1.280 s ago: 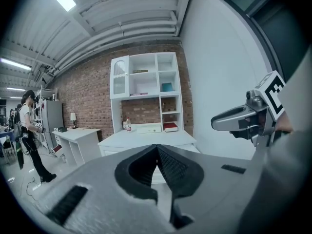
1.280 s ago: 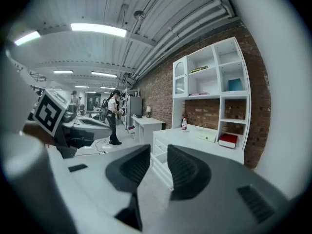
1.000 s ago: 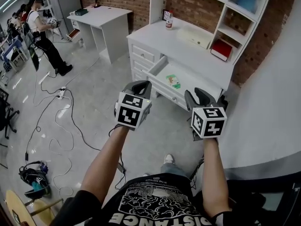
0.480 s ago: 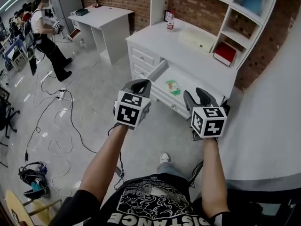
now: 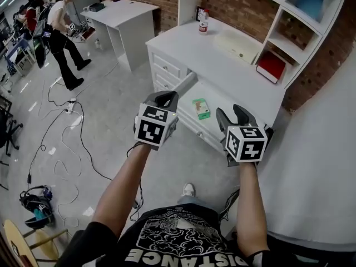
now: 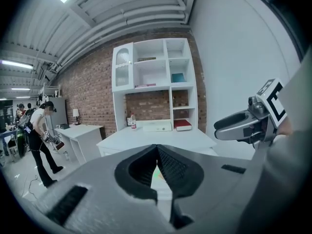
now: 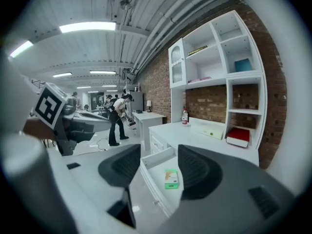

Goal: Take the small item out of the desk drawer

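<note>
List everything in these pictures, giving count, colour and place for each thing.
desk with shelves: one, white, against the brick wall
drawer: one, white, pulled open from the desk
small box: one, green, inside the open drawer
bottle: one, red-labelled, at the desktop's back
flat box: one, cream, on the desktop
book: one, red, in a lower shelf compartment
second desk: one, white, farther back
person: one, dark trousers, standing by the second desk
cables: several, dark, on the floor
left hand-held gripper: one, grey, jaws shut, empty
right hand-held gripper: one, grey, jaws open, just been opening, nothing between them
</note>
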`<state>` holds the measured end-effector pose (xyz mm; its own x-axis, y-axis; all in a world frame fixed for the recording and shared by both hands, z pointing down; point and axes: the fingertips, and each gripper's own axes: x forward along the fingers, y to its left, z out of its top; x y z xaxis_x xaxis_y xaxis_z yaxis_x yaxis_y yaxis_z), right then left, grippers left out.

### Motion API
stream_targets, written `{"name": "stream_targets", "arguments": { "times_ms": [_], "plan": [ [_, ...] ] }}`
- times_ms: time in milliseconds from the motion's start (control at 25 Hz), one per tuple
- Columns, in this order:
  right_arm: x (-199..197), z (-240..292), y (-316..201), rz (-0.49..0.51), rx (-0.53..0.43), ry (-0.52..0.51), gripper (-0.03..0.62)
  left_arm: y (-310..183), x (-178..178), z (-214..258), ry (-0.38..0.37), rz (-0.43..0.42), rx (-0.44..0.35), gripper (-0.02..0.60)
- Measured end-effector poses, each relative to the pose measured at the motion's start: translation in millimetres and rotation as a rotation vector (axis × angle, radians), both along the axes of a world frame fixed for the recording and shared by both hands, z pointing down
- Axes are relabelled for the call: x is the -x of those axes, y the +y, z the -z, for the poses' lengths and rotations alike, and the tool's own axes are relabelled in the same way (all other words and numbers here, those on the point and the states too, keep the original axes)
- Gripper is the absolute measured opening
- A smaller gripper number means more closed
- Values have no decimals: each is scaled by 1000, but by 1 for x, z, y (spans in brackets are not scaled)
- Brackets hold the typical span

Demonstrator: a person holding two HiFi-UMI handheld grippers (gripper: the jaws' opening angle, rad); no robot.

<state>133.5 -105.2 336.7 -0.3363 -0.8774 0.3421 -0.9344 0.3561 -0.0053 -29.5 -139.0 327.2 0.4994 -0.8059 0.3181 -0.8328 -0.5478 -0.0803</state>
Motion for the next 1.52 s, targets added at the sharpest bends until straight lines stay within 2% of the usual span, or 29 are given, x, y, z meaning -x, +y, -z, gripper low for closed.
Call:
{"name": "stream_targets", "arguments": {
  "times_ms": [720, 1080, 1520],
  "plan": [
    [-22, -18, -92, 153, 44, -9, 301, -66, -33, -26, -30, 115, 48, 6],
    [-33, -30, -110, 179, 67, -17, 313, -81, -48, -37, -29, 141, 63, 6],
    [-27, -57, -117, 229, 127, -16, 330, -94, -50, -49, -48, 166, 69, 6]
  ]
}}
